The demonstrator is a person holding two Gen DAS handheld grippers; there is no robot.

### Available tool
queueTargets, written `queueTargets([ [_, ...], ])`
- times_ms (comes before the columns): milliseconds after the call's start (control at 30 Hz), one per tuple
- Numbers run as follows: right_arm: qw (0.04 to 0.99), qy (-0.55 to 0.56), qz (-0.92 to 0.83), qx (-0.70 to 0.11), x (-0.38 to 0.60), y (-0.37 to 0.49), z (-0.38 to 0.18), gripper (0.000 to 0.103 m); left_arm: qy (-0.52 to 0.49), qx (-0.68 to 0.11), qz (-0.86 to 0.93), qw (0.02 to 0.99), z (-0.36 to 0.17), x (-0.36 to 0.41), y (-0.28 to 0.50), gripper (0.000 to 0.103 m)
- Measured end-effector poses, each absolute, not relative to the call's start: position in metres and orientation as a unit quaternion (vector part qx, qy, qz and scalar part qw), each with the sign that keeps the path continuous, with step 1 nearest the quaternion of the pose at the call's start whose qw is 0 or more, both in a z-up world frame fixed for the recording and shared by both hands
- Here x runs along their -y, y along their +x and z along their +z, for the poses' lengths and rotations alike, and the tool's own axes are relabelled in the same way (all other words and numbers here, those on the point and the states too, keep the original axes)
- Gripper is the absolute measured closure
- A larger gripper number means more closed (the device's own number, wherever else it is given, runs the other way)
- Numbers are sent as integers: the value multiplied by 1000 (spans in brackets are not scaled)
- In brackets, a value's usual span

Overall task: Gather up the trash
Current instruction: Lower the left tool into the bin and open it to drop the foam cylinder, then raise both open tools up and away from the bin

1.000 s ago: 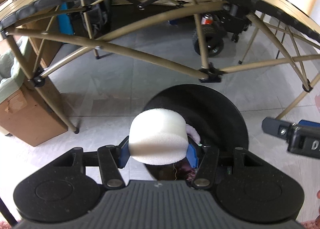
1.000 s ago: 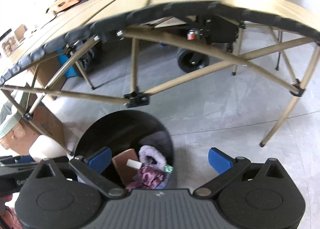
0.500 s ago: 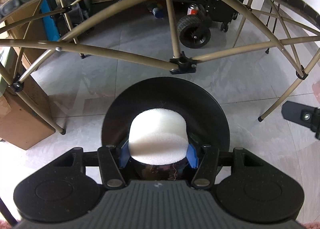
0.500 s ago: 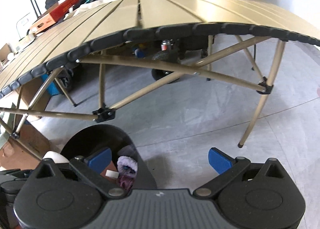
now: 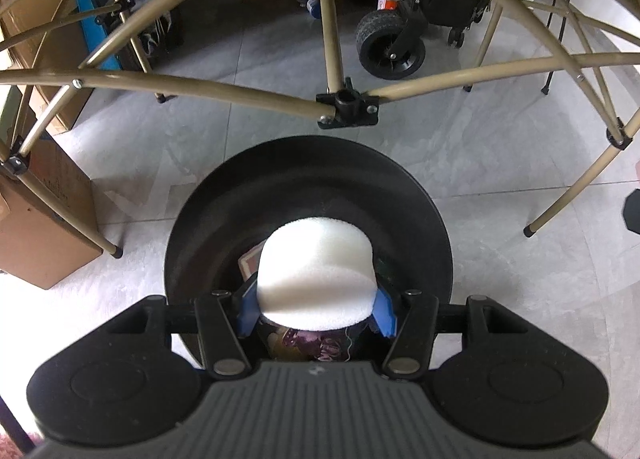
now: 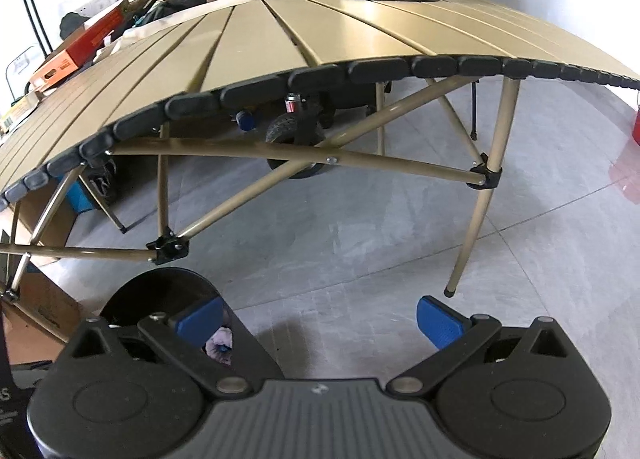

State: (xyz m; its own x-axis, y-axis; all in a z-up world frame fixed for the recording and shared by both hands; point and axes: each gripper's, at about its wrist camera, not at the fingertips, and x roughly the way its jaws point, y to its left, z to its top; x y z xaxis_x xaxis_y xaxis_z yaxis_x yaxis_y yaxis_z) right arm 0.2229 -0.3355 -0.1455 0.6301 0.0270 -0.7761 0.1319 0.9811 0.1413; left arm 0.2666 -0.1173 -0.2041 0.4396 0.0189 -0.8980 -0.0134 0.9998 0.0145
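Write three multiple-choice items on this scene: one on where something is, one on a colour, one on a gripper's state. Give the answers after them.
1. Where is the white foam piece?
A. on the tabletop
B. held over the open black bin
C. on the floor beside the cardboard box

2. What colour are the pads of the right gripper?
A. blue
B. red
C. yellow

3. How does the right gripper stand?
A. shut on a can
B. shut on the foam
C. open, with nothing between its fingers

Answers:
1. B: the left gripper clamps the foam above the bin's mouth, with trash showing below it.
2. A: both pads show blue in the right wrist view.
3. C: its fingers stand wide apart with only floor between them.
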Motion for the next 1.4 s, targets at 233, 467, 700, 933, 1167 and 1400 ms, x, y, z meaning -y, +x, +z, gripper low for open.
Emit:
queueTargets([
  [233, 895, 90, -35, -436, 338, 223, -149, 0, 4, -539, 14, 842, -211, 120, 269, 47],
  [467, 894, 88, -34, -439, 337, 223, -151, 0, 14, -538, 22, 842, -211, 124, 269, 41],
  [700, 894, 87, -34, -439, 336, 223, -151, 0, 20, -536, 27, 843, -210, 126, 269, 4],
  [933, 894, 86, -32, -439, 336, 223, -150, 0, 21, -537, 29, 843, -211, 125, 269, 2],
  [1167, 896, 83, -26, -436, 330, 223, -146, 0, 20, -527, 30, 849, -205, 120, 265, 2],
  [1400, 903, 88, -1, -420, 320, 219, -130, 0, 15, -475, 34, 879, -174, 97, 249, 2],
])
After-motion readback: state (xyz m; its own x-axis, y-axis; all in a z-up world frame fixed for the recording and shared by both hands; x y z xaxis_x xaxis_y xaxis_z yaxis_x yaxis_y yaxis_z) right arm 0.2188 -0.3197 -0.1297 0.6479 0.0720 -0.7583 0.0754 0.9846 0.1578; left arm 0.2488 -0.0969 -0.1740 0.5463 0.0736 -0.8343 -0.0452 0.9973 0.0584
